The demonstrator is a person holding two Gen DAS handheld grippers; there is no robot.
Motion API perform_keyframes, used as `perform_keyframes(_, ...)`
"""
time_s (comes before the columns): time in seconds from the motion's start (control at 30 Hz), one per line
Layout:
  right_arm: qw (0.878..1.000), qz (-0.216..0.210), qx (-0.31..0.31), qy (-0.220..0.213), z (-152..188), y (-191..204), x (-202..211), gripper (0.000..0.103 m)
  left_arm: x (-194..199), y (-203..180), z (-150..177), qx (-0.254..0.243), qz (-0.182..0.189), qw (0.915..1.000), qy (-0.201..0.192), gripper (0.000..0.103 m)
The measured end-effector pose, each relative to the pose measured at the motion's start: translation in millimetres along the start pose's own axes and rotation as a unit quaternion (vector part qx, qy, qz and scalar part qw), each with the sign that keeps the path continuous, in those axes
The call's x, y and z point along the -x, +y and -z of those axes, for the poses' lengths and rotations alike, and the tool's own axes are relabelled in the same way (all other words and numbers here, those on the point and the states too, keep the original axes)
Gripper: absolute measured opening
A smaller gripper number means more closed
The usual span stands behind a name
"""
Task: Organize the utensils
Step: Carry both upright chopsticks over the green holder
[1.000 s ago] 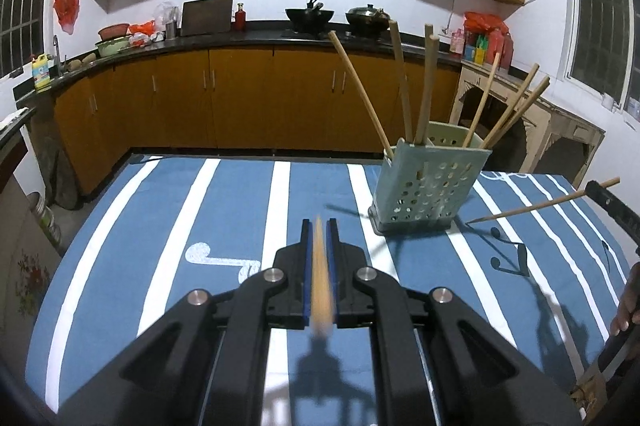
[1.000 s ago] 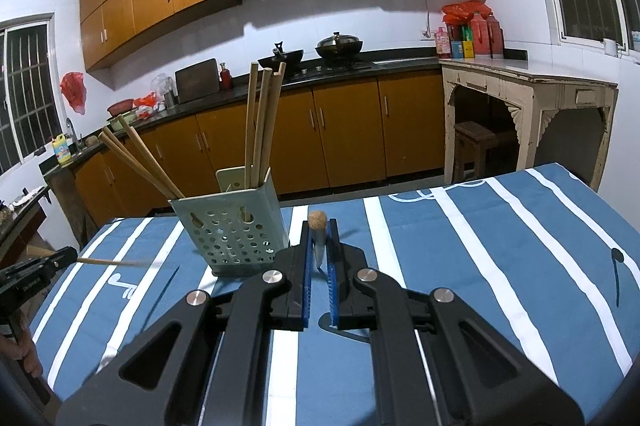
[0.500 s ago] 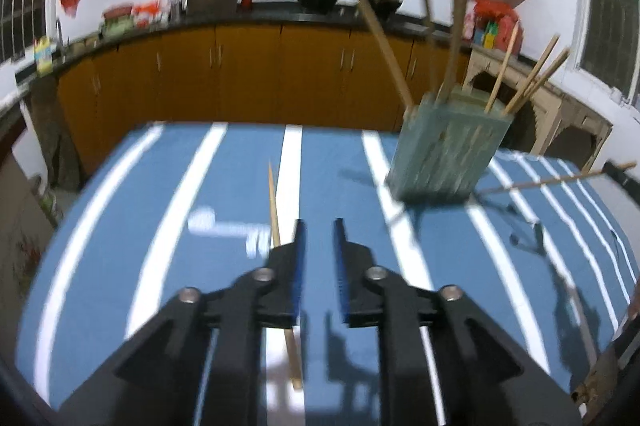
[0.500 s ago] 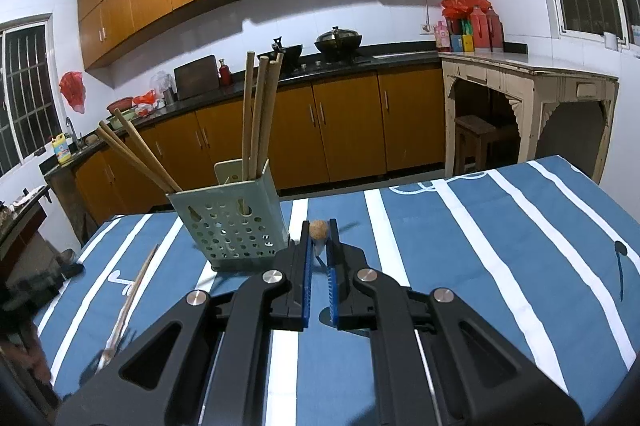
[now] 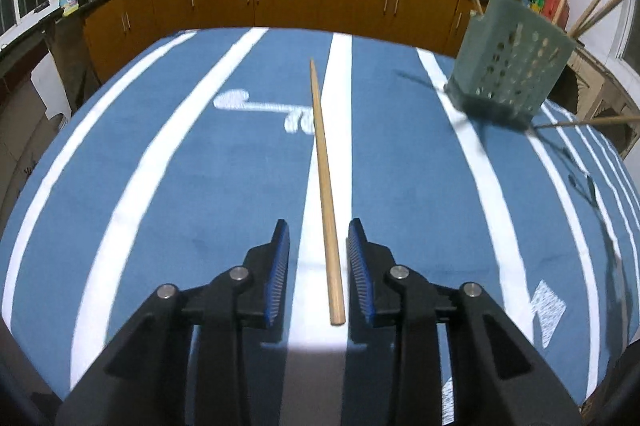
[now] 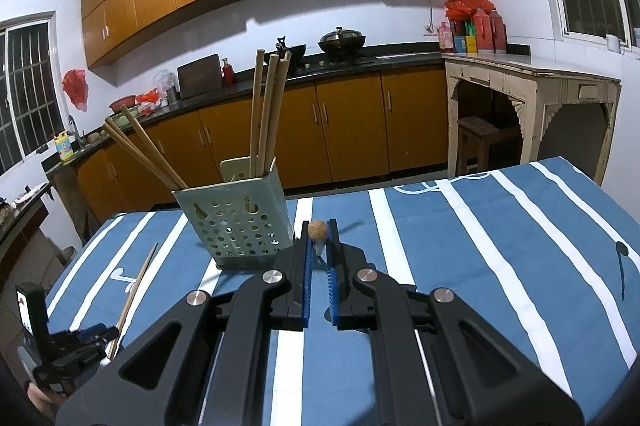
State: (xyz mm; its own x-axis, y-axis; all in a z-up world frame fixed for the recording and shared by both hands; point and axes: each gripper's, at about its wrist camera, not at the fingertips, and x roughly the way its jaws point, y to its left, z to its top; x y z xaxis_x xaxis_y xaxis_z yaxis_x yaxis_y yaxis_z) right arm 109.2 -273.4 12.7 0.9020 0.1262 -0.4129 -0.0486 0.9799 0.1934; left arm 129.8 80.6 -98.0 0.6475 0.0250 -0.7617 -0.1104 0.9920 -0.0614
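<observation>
A single chopstick (image 5: 325, 186) lies flat on the blue-and-white striped worktop (image 5: 160, 166). Its thick end sits between the jaws of the left gripper (image 5: 319, 258), its thin tip pointing to 12 o'clock. Those jaws are opening, and their blue pads stand clear of the wood on both sides, so nothing is gripped.

The likely trouble: the round stick may roll sideways on the cloth, or a jaw may nudge it askew if the gripper closes or pulls away off-centre. It is also well apart from the green perforated utensil holder (image 5: 510, 66), up at 2 o'clock, which already carries several upright chopsticks, so this one appears unsorted.

The left gripper tilts steeply down over the cloth, low and near it.

The right gripper (image 6: 319, 250) points gently downward, just beside the holder, which stands at its 10 o'clock. Its jaws are clamped on a second chopstick (image 6: 317, 229), seen end-on as a round tan butt. That stick's far end could catch the holder.
</observation>
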Motion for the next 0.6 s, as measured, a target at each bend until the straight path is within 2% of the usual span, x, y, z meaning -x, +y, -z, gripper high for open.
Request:
perform_keyframes(0.1, 1.000, 0.000, -0.001, 0.000, -1, 0, 0, 0.007, 0, -6, 5, -0.014, -0.015, 0.9998, -0.007, 0.030)
perform_keyframes(0.13, 1.000, 0.000, -0.002, 0.000, -1, 0, 0, 0.008, 0, -6, 5, -0.012, -0.016, 0.9998, -0.008, 0.017)
perform_keyframes(0.2, 1.000, 0.000, -0.004, 0.000, 0, -1, 0, 0.007, -1, -6, 4, -0.009, -0.014, 0.9998, -0.008, 0.008)
perform_keyframes(0.37, 1.000, 0.000, -0.003, -0.003, -1, -1, 1, 0.007, 3, -3, -2, -0.012, -0.005, 0.9999, -0.006, 0.008)
perform_keyframes(0.6, 1.000, 0.002, -0.003, -0.013, -5, -2, 4, 0.007, 50, -3, -34, -0.031, 0.007, 0.9957, -0.087, 0.008)
